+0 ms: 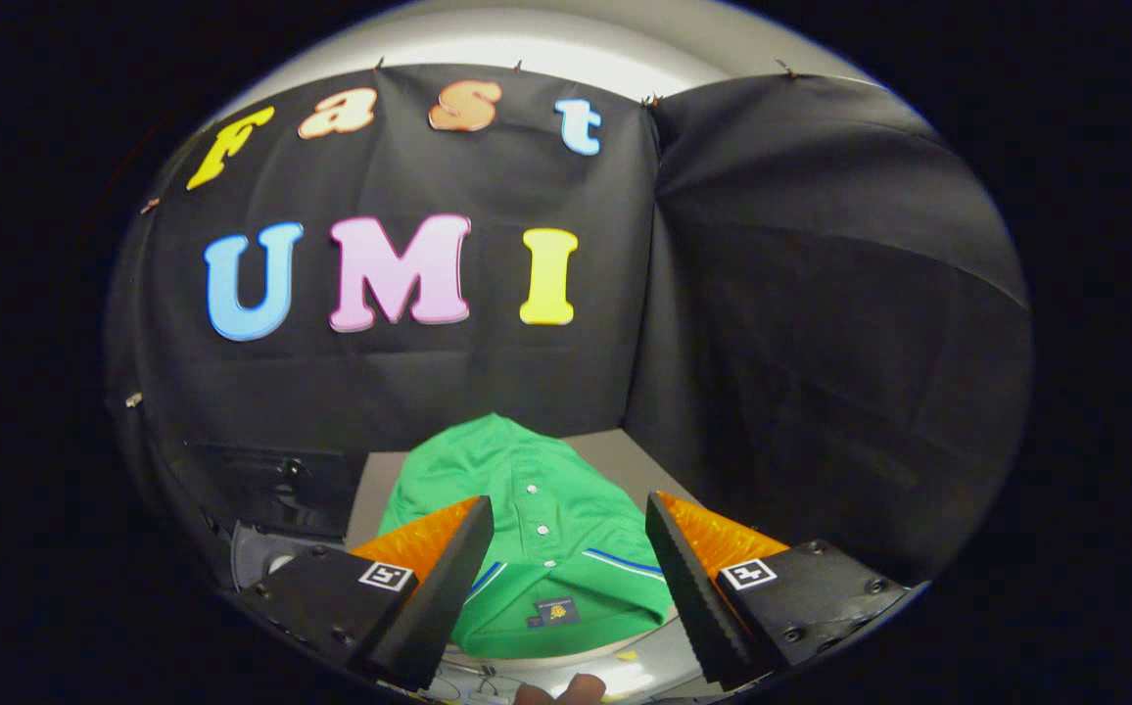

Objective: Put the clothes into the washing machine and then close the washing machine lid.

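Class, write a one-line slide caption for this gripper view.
Open gripper hovers over a folded green shirt lying on a grey surface, the shirt between its spread fingers.

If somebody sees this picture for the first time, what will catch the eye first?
The bright green shirt, folded with collar and buttons up, lies on a grey table between and just ahead of the open tongs. A dark machine stands beside it, beyond one finger.
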{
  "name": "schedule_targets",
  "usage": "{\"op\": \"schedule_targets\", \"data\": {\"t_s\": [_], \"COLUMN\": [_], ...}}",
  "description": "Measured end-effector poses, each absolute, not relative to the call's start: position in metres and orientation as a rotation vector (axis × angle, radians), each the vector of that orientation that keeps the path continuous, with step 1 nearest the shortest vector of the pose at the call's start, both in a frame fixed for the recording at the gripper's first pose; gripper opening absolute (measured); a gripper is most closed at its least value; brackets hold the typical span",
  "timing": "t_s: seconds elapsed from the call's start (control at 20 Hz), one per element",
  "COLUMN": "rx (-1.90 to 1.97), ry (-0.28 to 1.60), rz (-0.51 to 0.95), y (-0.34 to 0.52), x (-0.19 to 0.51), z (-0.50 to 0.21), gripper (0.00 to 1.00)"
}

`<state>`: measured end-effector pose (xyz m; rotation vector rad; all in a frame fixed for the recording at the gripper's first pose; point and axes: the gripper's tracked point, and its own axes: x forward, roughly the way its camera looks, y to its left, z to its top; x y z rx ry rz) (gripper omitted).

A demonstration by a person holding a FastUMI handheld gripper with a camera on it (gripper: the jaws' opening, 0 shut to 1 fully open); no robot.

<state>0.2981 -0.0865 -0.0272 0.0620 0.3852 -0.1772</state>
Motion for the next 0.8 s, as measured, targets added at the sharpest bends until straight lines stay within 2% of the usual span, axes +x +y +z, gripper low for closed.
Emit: {"op": "schedule_targets", "data": {"t_s": [0.3, 0.55, 0.6, 0.75, 0.8], "rx": [0.157, 0.154, 0.158, 0.156, 0.154], "ry": [0.606, 0.763, 0.719, 0.738, 0.756], "rz": [-0.105, -0.057, -0.062, -0.026, -0.009], "y": [-0.085, -0.077, -0.080, -0.073, -0.071], "x": [0.380, 0.401, 0.417, 0.411, 0.410], "z": [-0.092, -0.140, -0.142, -0.150, -0.154], "gripper": [0.98, 0.99, 0.98, 0.94, 0.80]}}
